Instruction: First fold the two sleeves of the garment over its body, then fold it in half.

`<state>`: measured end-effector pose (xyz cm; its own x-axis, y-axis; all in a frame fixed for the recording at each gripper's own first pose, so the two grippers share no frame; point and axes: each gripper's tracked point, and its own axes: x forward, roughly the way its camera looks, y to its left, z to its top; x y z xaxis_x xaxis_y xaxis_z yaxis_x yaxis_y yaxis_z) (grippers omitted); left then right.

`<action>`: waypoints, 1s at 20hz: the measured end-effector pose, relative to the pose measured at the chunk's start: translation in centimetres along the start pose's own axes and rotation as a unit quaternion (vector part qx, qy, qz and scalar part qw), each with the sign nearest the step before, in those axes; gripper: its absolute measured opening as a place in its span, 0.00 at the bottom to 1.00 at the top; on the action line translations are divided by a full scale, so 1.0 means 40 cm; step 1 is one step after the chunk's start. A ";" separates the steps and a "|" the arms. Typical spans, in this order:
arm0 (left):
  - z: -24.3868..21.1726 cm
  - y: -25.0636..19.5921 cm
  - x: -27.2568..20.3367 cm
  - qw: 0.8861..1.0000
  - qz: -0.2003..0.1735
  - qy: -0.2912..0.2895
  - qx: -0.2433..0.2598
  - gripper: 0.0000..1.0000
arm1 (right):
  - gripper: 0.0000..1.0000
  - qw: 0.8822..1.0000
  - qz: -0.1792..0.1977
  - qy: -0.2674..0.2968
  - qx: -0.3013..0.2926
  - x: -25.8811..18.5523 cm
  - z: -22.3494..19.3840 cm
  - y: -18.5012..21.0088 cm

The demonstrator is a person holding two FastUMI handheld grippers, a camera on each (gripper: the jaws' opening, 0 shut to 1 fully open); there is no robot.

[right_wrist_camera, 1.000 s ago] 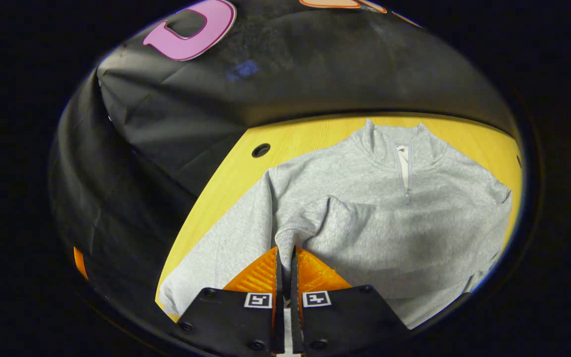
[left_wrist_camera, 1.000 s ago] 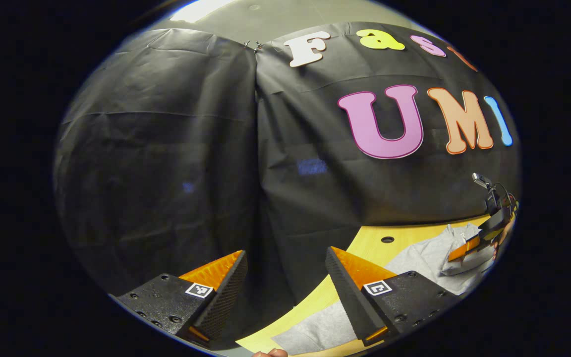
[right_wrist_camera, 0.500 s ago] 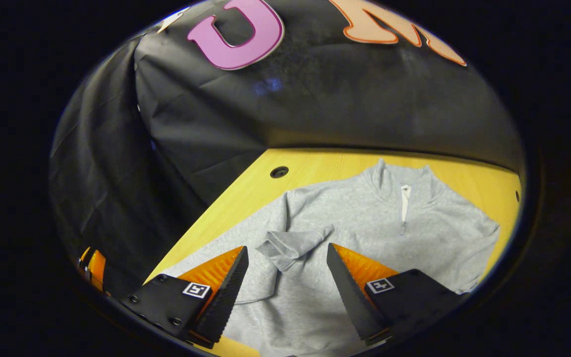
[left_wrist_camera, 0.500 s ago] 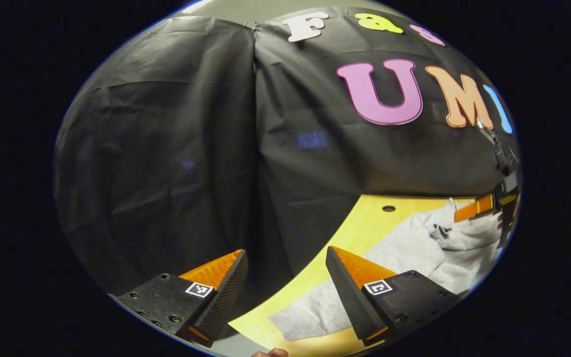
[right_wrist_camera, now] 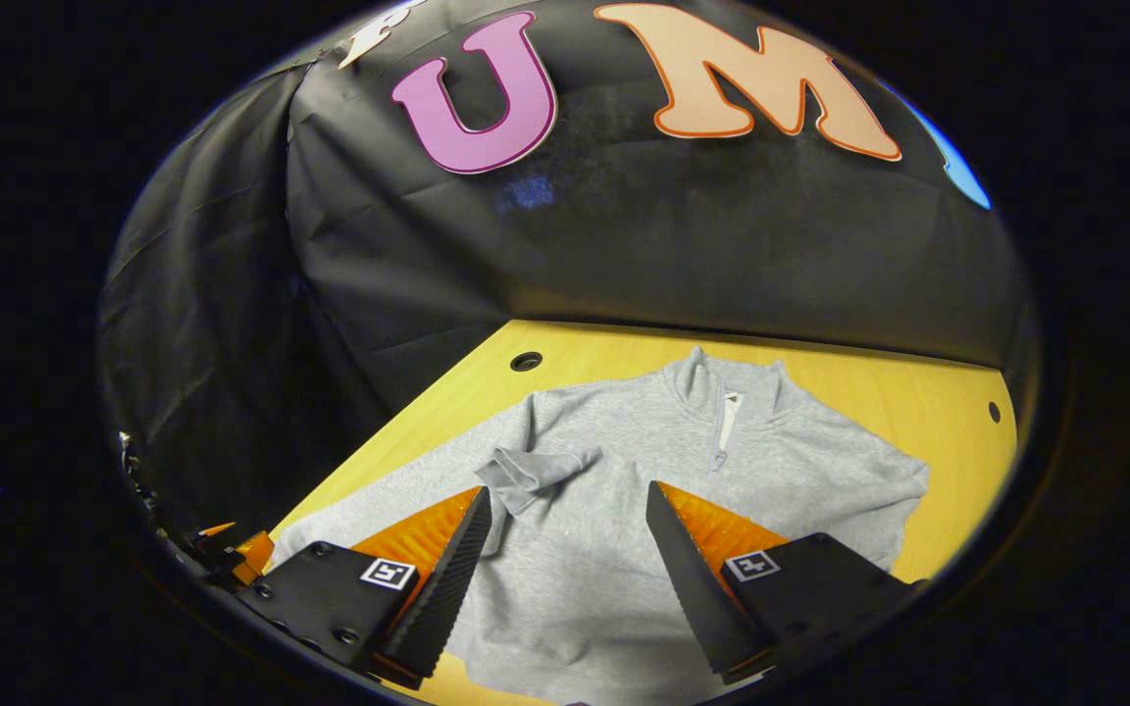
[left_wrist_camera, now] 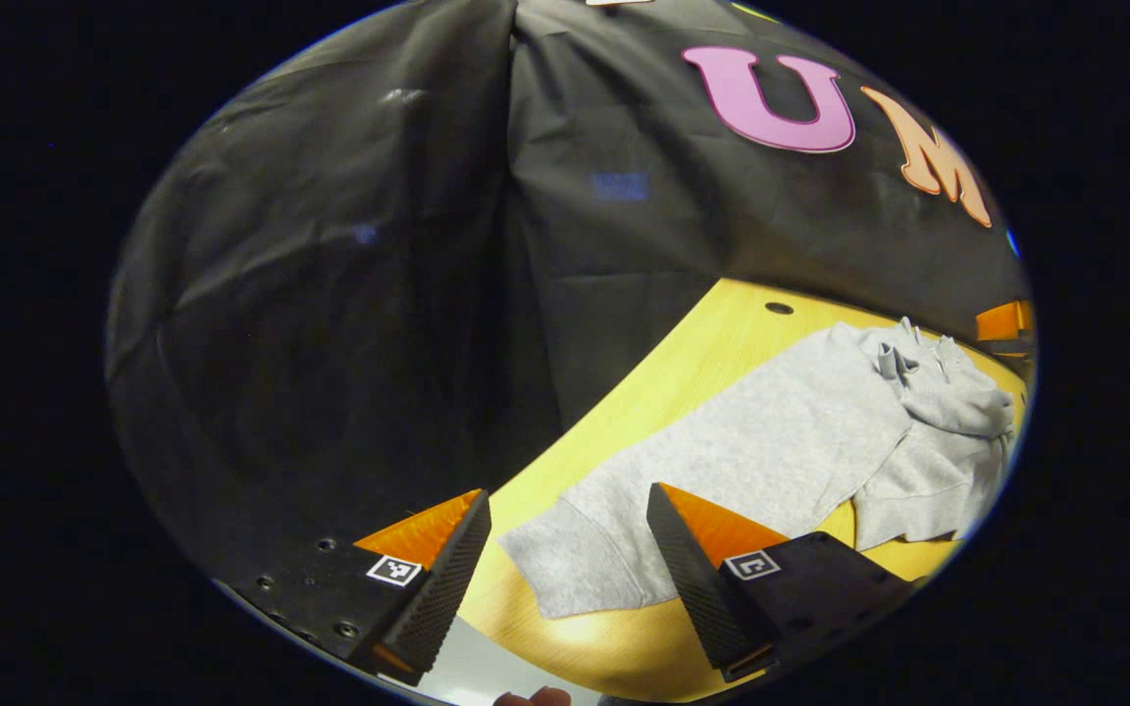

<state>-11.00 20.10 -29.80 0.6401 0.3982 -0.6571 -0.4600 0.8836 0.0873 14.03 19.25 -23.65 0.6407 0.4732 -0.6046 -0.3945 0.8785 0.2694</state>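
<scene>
Right gripper view: your right gripper [right_wrist_camera: 565, 549] hovers spread above the grey sweatshirt [right_wrist_camera: 624, 490]; left gripper [left_wrist_camera: 565, 554] spread too.

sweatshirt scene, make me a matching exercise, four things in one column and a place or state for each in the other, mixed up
Things
1. right gripper
2. folded sleeve
3. unfolded sleeve
4. table

States
a. lies stretched out flat on the table
b. open, above the sweatshirt's body
c. yellow wood, with a round hole
d. lies across the sweatshirt's chest

Pairs: 1-b, 2-d, 3-a, 4-c
</scene>
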 end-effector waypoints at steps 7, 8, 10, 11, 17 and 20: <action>-0.079 -0.008 0.060 0.998 -0.008 0.059 -0.008 0.96 | 0.98 0.999 -0.043 -0.021 0.008 -0.086 0.011 -0.109; -0.080 -0.012 0.062 0.998 -0.009 0.061 -0.009 0.96 | 0.98 0.999 -0.048 -0.022 0.012 -0.092 0.009 -0.125; -0.081 -0.023 0.068 0.998 -0.012 0.063 -0.008 0.94 | 0.95 0.998 -0.057 -0.025 0.017 -0.103 0.011 -0.148; -0.078 -0.023 0.069 0.998 -0.012 0.060 -0.006 0.94 | 0.98 0.998 -0.060 -0.026 0.019 -0.112 0.009 -0.156; -0.076 -0.072 0.075 0.994 -0.052 0.091 -0.003 0.60 | 0.95 0.997 -0.074 -0.029 0.017 -0.142 0.001 -0.189; -0.072 -0.094 0.083 0.993 -0.052 0.101 0.029 0.09 | 0.98 0.996 -0.079 -0.031 0.016 -0.161 0.002 -0.201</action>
<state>-8.91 17.38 -34.46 0.5428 0.2510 -0.8015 -0.3570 0.9327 0.0503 13.10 9.14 -21.86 0.7332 0.3317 -0.5936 -0.2658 0.9433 0.1988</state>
